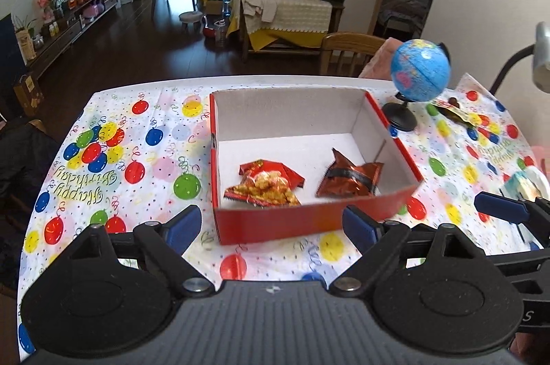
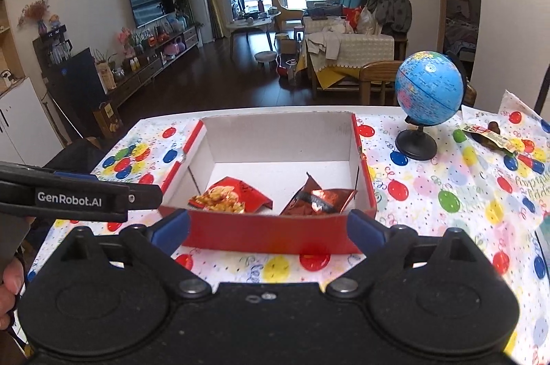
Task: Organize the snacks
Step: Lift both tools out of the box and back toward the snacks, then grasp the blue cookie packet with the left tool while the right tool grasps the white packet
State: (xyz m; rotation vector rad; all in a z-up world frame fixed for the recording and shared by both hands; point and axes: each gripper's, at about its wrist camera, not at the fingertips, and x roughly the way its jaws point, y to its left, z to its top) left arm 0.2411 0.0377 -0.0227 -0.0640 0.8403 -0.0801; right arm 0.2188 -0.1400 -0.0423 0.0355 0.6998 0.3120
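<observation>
A red cardboard box [image 1: 275, 224] [image 2: 268, 236] with a white inside sits mid-table. Two snack packets lie on its floor: a red one with a picture of golden bites [image 1: 264, 182] [image 2: 228, 198] on the left, a shiny brown-red foil one [image 1: 352, 177] [image 2: 318, 198] on the right. My left gripper [image 1: 273, 227] hovers open in front of the box's near wall, nothing between its blue pads. My right gripper [image 2: 268, 225] is open too, just short of the same wall and empty. Another dark snack wrapper [image 1: 453, 112] [image 2: 490, 138] lies on the cloth beyond the globe.
A blue globe [image 1: 421, 71] [image 2: 429, 89] on a black stand is right of the box. The table wears a balloon-print birthday cloth [image 1: 137, 158] [image 2: 447, 193]. A wooden chair [image 1: 347, 52] stands behind the far edge. A pale packet [image 1: 526, 184] lies at the right.
</observation>
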